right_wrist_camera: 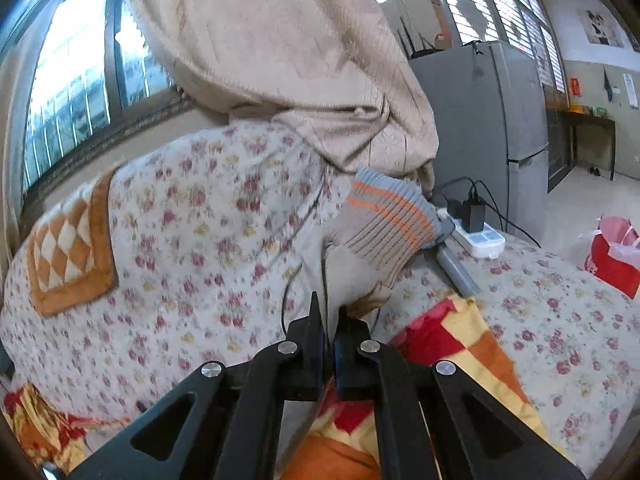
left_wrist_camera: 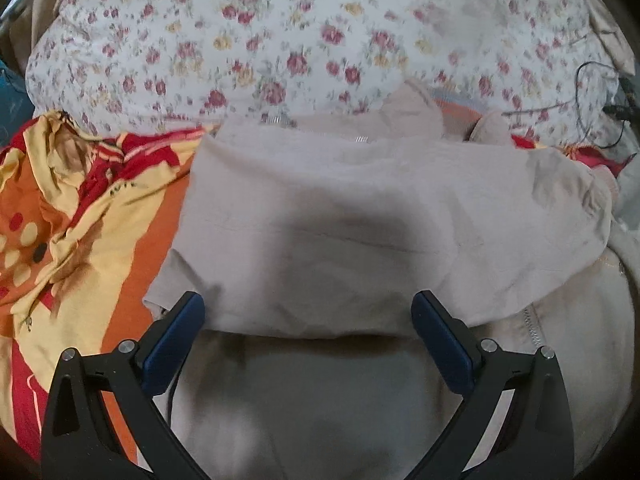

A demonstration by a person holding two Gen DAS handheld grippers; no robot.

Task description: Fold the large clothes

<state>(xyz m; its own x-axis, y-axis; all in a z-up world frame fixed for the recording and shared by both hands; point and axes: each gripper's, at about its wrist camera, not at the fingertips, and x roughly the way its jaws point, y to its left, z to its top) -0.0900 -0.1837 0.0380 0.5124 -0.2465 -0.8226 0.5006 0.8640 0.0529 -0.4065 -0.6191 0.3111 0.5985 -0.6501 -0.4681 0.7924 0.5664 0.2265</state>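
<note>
while the left tool [left_wrist_camera: 308,322] hangs wide open and empty at lower centre, the beige garment [left_wrist_camera: 360,216] lies folded straight ahead across the frame; the right tool [right_wrist_camera: 330,320], nearer, pinches its striped cuff [right_wrist_camera: 390,220].

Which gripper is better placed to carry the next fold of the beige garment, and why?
Probably the right gripper: its jaws are shut on the beige garment, already lifted. The left gripper hangs open over the garment, holding nothing.
</note>
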